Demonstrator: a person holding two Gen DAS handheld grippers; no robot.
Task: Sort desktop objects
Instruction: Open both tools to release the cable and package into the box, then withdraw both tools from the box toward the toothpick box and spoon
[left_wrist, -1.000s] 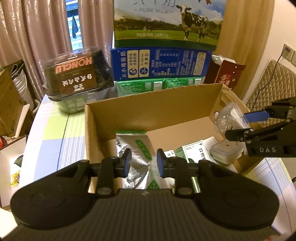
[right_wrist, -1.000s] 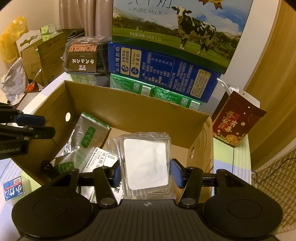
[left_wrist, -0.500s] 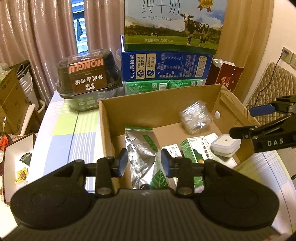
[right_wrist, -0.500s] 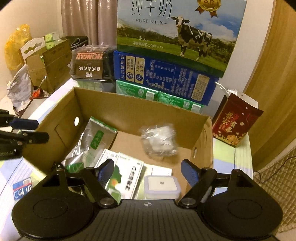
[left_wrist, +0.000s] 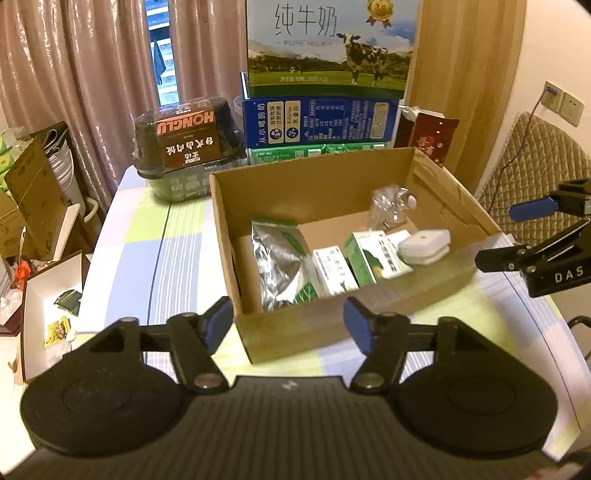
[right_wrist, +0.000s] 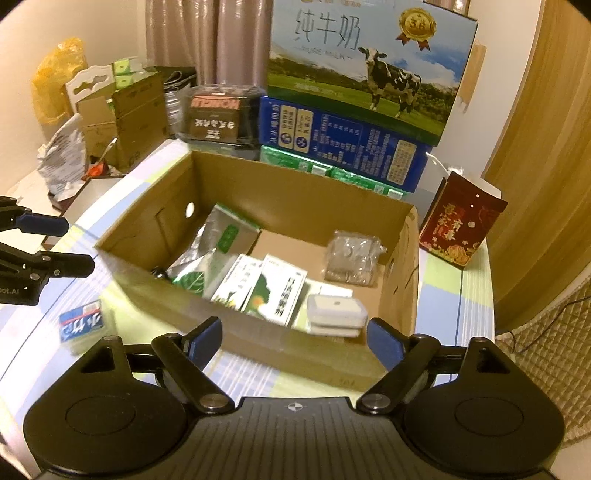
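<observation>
Cardboard box (left_wrist: 295, 332) sits on table just ahead of both grippers. Left gripper (left_wrist: 288, 325) & right gripper (right_wrist: 293, 341) both empty, jaws opening wide. Inside box: foil pouch (left_wrist: 277, 262), green-white cartons (right_wrist: 275, 291), white lidded tub (right_wrist: 334, 314), clear bag (right_wrist: 351, 256).

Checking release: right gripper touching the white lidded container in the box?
Apart. Right wrist view: right gripper empty, its jaws opening, fingers outside the cardboard box; white container lies inside.
</observation>
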